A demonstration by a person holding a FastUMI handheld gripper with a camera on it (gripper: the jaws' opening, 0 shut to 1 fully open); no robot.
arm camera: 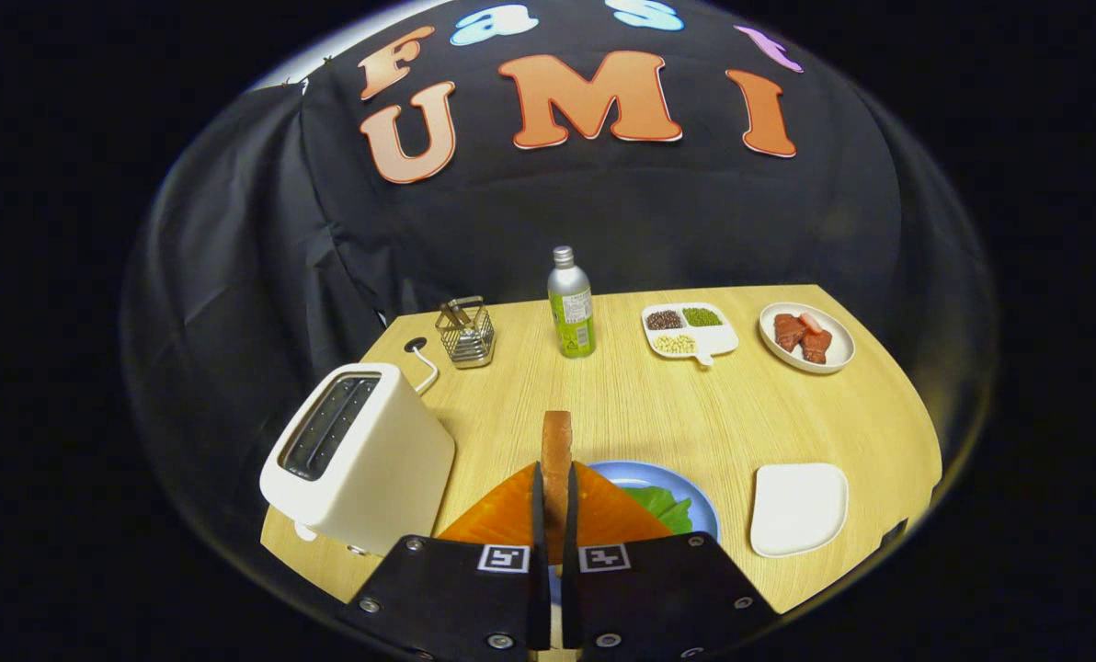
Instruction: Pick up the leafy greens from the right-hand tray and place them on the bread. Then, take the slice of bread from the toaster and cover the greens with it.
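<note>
Clamped edge-on between the jaws of the gripper (556, 515), the bread slice (556, 460) is standing upright above the blue plate (686, 492), where the leafy greens (663, 506) are lying. The operator should be lowering it flat, centred over the greens, clear of the toaster (359, 464) on the worktop (695, 414).

We look fwd along the gripper (555, 501) fingers from just above the table (695, 414), facing the booth's back wall, close-up fisheye.
</note>
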